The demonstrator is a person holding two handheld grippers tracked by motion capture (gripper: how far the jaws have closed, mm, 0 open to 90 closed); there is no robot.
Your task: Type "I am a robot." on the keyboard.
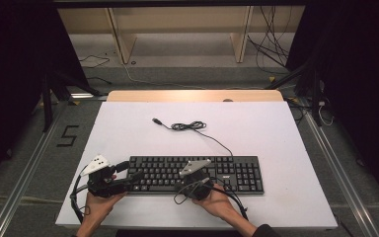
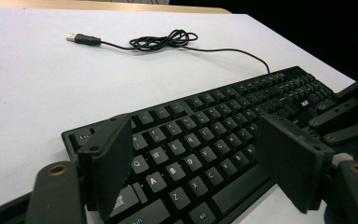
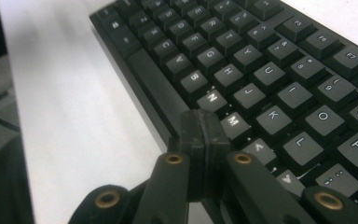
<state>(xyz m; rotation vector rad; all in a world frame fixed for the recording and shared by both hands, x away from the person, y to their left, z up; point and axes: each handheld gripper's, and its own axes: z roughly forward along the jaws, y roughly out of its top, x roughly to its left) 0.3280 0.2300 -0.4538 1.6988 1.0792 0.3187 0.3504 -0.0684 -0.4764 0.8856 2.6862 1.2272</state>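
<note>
Two claws work at one black keyboard [image 1: 197, 174] lying flat near the front edge of the white counter [image 1: 128, 128], long side facing the person. Left claw [image 1: 135, 176] is at the keyboard's left end with its jaws spread wide apart over the letter keys, holding nothing; right claw [image 3: 203, 140] has its jaws pressed together, empty, tip low over the front row beside the M key — whether it touches a key I cannot tell. Keyboard cable [image 1: 212, 136] runs back from the rear edge to a loose tangle mid-counter, plug [image 2: 77, 38] lying free, not connected. Handling guess: rigid plastic body, light to moderate weight, won't flex much; keycaps give under pressure and could pop off, so grip the frame edge at a short end or the front lip, not the keys. Smooth counter means it would probably slide easily if pushed. Cable is soft, will drag behind and could snag. Surface: matte white board laid over a wooden top whose far edge shows as a strip. Room — dark surround, grey floor with metal rails [image 1: 24, 168] each side, a "5" marked on the floor at left, wooden shelving [image 1: 182, 29] and loose wires beyond.
</note>
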